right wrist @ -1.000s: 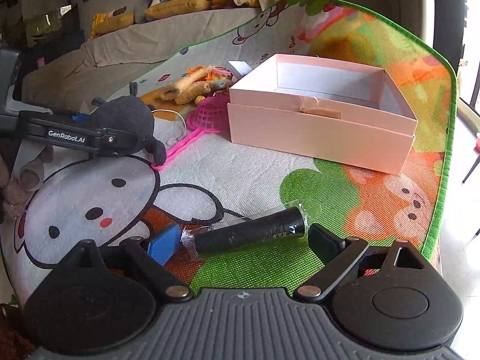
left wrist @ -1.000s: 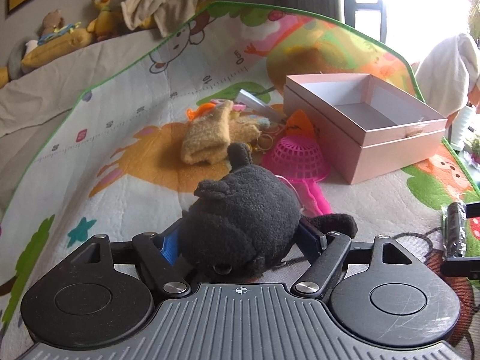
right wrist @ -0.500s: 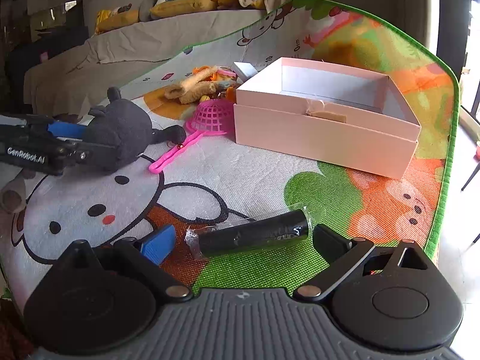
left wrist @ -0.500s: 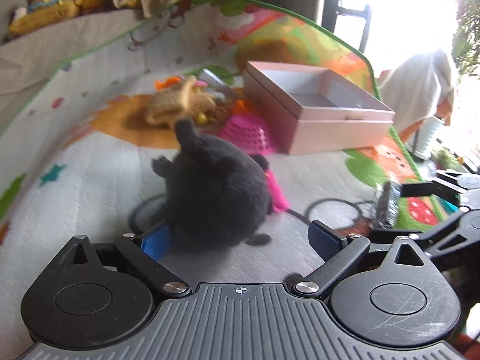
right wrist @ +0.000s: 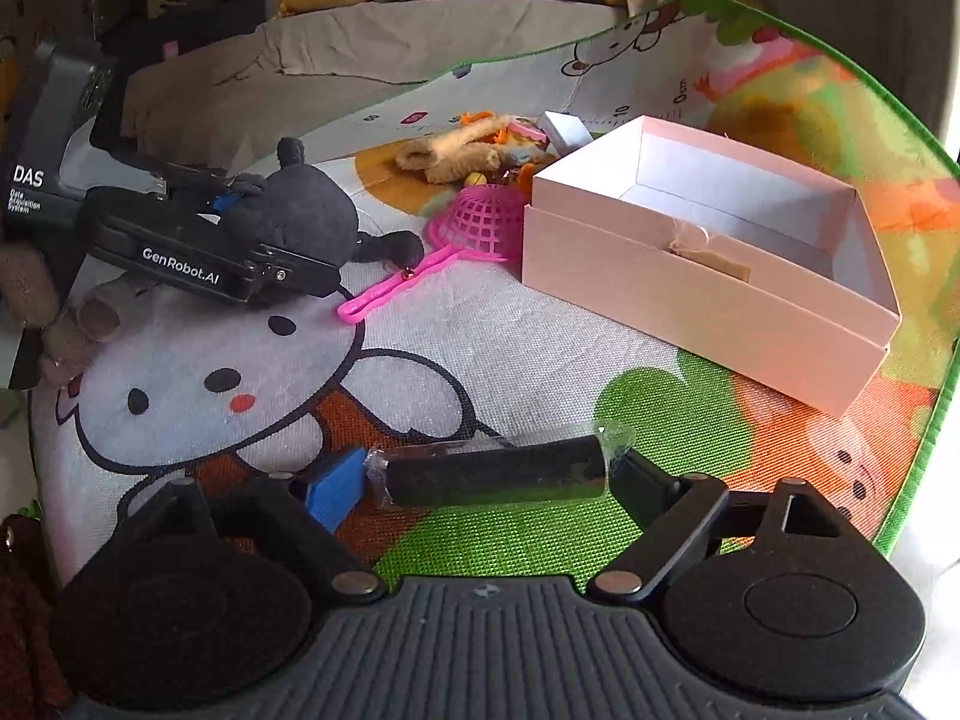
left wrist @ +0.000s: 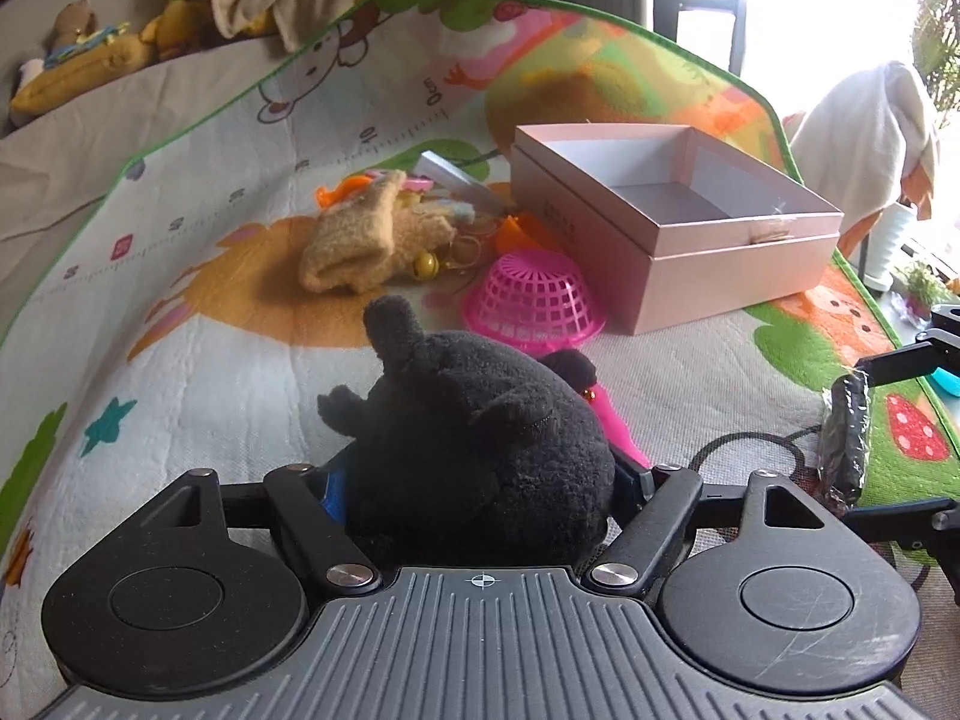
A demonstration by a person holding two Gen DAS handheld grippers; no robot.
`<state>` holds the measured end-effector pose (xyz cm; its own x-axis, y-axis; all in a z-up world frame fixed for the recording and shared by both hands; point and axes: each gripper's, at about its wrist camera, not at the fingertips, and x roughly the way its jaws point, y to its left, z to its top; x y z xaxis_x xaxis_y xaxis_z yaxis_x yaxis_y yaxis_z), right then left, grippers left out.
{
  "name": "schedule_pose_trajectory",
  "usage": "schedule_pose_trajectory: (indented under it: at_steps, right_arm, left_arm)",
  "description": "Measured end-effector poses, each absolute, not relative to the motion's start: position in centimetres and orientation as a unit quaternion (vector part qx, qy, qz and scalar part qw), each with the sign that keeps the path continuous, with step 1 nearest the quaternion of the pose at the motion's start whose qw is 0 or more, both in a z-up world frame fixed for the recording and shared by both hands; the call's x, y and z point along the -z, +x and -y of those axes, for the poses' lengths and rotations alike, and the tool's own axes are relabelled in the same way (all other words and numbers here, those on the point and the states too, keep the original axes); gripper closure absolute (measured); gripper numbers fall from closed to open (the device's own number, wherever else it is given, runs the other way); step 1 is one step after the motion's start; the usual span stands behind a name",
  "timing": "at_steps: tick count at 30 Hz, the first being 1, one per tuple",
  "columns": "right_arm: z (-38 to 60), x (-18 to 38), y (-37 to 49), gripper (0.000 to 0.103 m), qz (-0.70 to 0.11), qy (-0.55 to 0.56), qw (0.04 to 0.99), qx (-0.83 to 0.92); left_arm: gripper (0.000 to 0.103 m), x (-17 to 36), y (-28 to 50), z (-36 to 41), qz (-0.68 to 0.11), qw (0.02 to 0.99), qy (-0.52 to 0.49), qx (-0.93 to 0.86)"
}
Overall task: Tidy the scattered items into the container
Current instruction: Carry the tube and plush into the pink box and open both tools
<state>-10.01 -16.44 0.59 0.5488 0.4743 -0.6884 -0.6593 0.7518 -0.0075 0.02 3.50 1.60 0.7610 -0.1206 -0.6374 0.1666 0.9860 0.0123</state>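
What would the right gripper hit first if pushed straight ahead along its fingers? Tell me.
Past the black wrapped cylinder between its fingers, the right gripper points at bare play mat; it would likely meet that first. The pink box lies beyond and rightward, though depth is unclear.

Window glare, fisheye-bent edges

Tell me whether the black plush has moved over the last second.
Yes. In the right wrist view the plush has shifted right, toward the pink strainer; its foot is now beside the handle.
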Motion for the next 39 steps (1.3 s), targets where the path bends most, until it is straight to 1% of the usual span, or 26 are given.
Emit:
schedule_pose_trajectory:
  at_steps: [6, 11, 16, 19, 22, 25, 27, 29, 30, 32, 34, 39]
  right_arm:
    - [17.5, -2.4, -11.0, 0.018, -0.321, -0.141, 0.882, -0.314]
    - [19.1, -4.0, -11.3, 0.018, -0.312, -0.15, 0.898, -0.271]
    - [21.4, -6.1, -10.4, 0.018, -0.282, -0.144, 0.914, -0.252]
    - [22.4, -8.2, -7.3, 0.018, -0.258, -0.118, 0.931, -0.23]
    - [22.0, -10.0, -3.0, 0.018, -0.228, -0.122, 0.944, -0.207]
    - [20.3, -10.7, 2.0, 0.018, -0.184, -0.159, 0.95, -0.197]
    - [19.2, -10.1, 5.2, 0.012, -0.165, -0.193, 0.946, -0.203]
    - [18.4, -9.0, 7.7, 0.01, -0.183, -0.214, 0.939, -0.195]
    - [18.2, -8.5, 8.5, 0.01, -0.202, -0.214, 0.937, -0.188]
    - [18.8, -7.8, 8.9, 0.01, -0.225, -0.194, 0.936, -0.188]
    - [19.6, -7.1, 8.4, 0.01, -0.241, -0.176, 0.936, -0.188]
    - [20.1, -6.1, 5.4, 0.01, -0.256, -0.17, 0.934, -0.181]
  left_arm:
    - [0.025, -3.1, -1.7, -2.9, -0.334, 0.936, 0.047, 0.098]
    - [0.025, -6.2, -3.1, -1.0, -0.292, 0.946, 0.053, 0.133]
    - [0.025, -8.6, -2.2, 1.3, -0.259, 0.948, 0.047, 0.177]
    - [0.025, -10.1, 1.1, 2.6, -0.242, 0.947, 0.039, 0.207]
    - [0.025, -11.1, 6.1, 3.8, -0.225, 0.948, 0.032, 0.224]
    - [0.025, -11.7, 12.4, 4.8, -0.22, 0.949, 0.019, 0.224]
    - [0.022, -11.8, 17.0, 5.2, -0.229, 0.944, 0.004, 0.236]
    - [0.011, -11.6, 20.8, 5.4, -0.245, 0.937, -0.007, 0.248]
    - [0.009, -11.4, 22.0, 5.4, -0.25, 0.937, -0.009, 0.245]
    - [0.008, -11.2, 22.6, 4.8, -0.246, 0.941, -0.01, 0.233]
    - [0.006, -10.9, 21.6, 3.5, -0.236, 0.945, -0.009, 0.226]
    - [0.005, -8.3, 15.9, -0.4, -0.234, 0.953, 0.002, 0.195]
